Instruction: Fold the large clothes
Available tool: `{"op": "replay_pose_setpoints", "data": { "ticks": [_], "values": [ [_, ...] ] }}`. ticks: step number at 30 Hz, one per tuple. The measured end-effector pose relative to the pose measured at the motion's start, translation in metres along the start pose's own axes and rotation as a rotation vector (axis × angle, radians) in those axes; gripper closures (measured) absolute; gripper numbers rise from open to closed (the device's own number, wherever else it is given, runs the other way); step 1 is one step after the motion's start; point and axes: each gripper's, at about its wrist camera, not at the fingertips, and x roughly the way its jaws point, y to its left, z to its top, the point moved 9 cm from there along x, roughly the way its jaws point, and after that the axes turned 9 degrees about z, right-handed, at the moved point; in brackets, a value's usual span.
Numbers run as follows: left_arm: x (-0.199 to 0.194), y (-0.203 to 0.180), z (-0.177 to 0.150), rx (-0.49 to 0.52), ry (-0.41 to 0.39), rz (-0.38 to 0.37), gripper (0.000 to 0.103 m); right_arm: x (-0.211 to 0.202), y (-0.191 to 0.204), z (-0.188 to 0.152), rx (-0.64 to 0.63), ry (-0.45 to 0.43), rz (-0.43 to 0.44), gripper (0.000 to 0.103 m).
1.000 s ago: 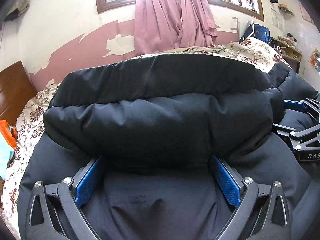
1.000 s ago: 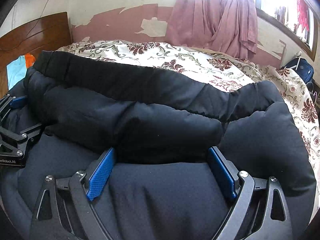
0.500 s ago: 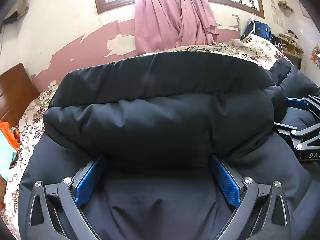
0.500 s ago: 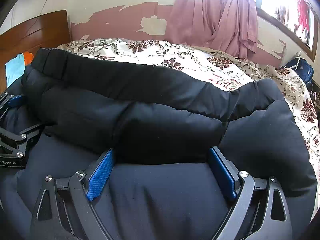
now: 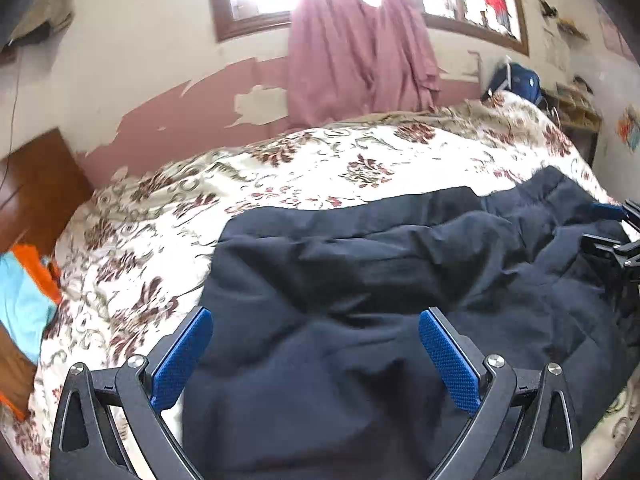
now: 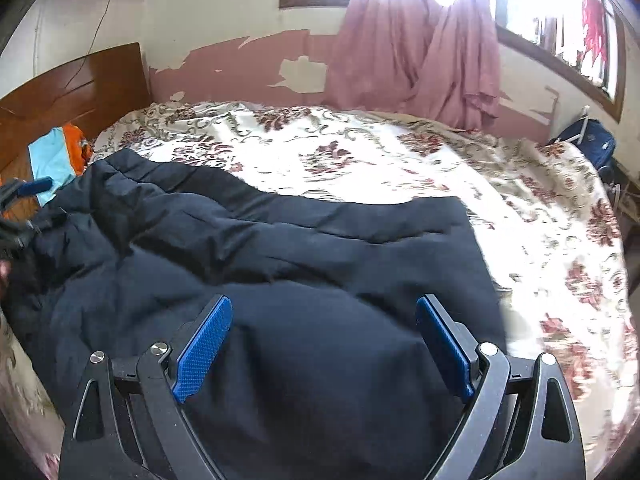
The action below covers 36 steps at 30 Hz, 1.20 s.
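Note:
A big black padded jacket (image 5: pixel 360 320) lies folded over itself on the flowered bedspread (image 5: pixel 280 160). My left gripper (image 5: pixel 315 316) hovers over its left half, open, with nothing pinched between the blue pads (image 5: pixel 182 356). My right gripper (image 6: pixel 324 304) hovers over the jacket (image 6: pixel 280 260) near its right edge, open too, its pads (image 6: pixel 204 344) clear of the cloth. Each gripper also shows at the edge of the other's view: the right gripper (image 5: pixel 616 240) and the left gripper (image 6: pixel 20 200).
The bedspread (image 6: pixel 400 160) runs bare behind and to the right of the jacket. A wooden headboard (image 6: pixel 72 88) with a turquoise and orange cloth (image 6: pixel 56 156) stands at the left. A pink curtain (image 6: pixel 420 60) hangs at the far wall; a blue bag (image 6: pixel 592 144) sits at the right.
Both grippers have risen and drawn back from the jacket. The thick fold that stood between the pads now lies flatter and lower on the bed, and much more bedspread shows.

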Motion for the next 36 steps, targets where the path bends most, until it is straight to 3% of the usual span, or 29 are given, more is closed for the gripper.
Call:
{"op": "replay_pose_setpoints", "data": {
  "ticks": [4,10,13,18,22,29,36],
  "values": [
    [0.003,0.048,-0.014,-0.096,0.063,-0.035,0.0,-0.023,-0.038,-0.009,0.038,0.017,-0.035,0.013],
    [0.026,0.082,-0.051,-0.21,0.177,-0.129,0.0,-0.033,-0.094,-0.033,0.284,0.021,0.056,0.013],
    [0.036,0.084,-0.063,-0.246,0.225,-0.17,0.0,-0.027,-0.109,-0.05,0.357,0.043,0.095,0.013],
    [0.053,0.08,-0.078,-0.292,0.31,-0.246,0.0,-0.005,-0.105,-0.071,0.372,0.107,0.136,0.013],
    [0.065,0.068,-0.092,-0.299,0.391,-0.33,0.0,0.007,-0.107,-0.081,0.407,0.127,0.153,0.002],
    [0.073,0.057,-0.099,-0.274,0.394,-0.397,0.0,0.029,-0.112,-0.102,0.53,0.12,0.299,0.001],
    [0.073,0.046,-0.094,-0.247,0.356,-0.462,0.0,0.035,-0.11,-0.107,0.565,0.093,0.366,0.001]
  ]
}}
